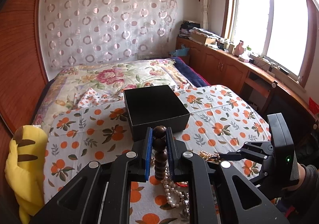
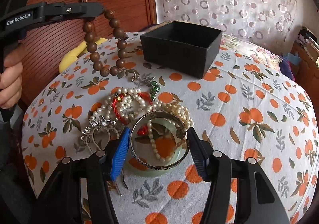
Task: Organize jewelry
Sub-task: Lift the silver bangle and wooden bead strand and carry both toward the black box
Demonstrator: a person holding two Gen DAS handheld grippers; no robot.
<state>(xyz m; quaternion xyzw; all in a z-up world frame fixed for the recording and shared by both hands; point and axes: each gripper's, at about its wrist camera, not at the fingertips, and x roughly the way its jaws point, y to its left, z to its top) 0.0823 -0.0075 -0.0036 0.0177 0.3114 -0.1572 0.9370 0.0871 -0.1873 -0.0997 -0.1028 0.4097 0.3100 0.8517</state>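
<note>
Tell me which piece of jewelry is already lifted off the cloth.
The brown wooden bead bracelet, hanging from the left gripper; the pearls and bangle lie on the cloth.

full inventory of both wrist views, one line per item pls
wooden bead bracelet: 1, brown, hanging in the air from the left gripper
box: 1, black, open, on the cloth beyond the pile
bangle: 1, pale green with metal rim, on the cloth between the right fingers
pearl strands: several, cream, tangled in the pile
red cord: 1, red, among the pearls
silver piece: 1, silver, left of the bangle
green brooch: 1, green, behind the pearls
cloth: 1, white with an orange print, covering the surface
plush toy: 1, yellow, left edge
left gripper: shut on beads
right gripper: open, straddling the bangle
</note>
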